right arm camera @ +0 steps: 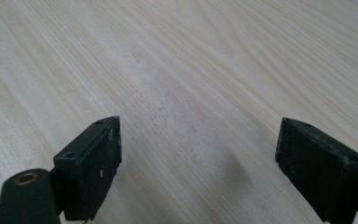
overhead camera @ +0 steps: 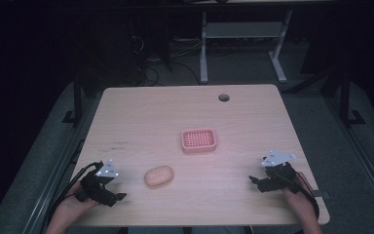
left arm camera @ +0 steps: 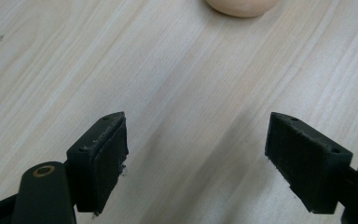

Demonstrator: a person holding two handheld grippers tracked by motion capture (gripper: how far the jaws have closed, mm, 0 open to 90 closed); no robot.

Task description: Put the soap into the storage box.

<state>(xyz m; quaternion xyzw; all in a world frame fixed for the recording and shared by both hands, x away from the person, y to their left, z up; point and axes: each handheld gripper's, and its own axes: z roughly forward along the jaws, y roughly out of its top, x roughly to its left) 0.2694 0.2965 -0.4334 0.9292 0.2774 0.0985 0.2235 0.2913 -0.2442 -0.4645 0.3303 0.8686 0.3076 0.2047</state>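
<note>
Two grippers, one table: everything below is placed by clock face in the high view, centred on the tabletop.
Table [overhead camera: 141,117]: pale wood, rounded corners, with a dark round hole [overhead camera: 223,97] near its far edge at about 1 o'clock.
Left gripper [overhead camera: 118,197]: at about 8 o'clock near the front edge, held in the person's left hand [overhead camera: 73,204]; in the left gripper view [left arm camera: 196,154] its jaws stand spread wide with only bare wood between them.
Right gripper [overhead camera: 254,182]: at about 4 o'clock, held in the right hand [overhead camera: 299,197]; in the right gripper view [right arm camera: 198,158] its jaws are also spread wide over bare wood, holding nothing.
Soap dish [overhead camera: 199,140]: pink, rectangular, with a slotted grid floor, lying close to the centre.
Soap bar [overhead camera: 158,176]: peach-coloured oval lying flat at about 7 o'clock, well apart from the dish and near the left gripper; its edge shows at the top of the left gripper view [left arm camera: 242,7].
</note>
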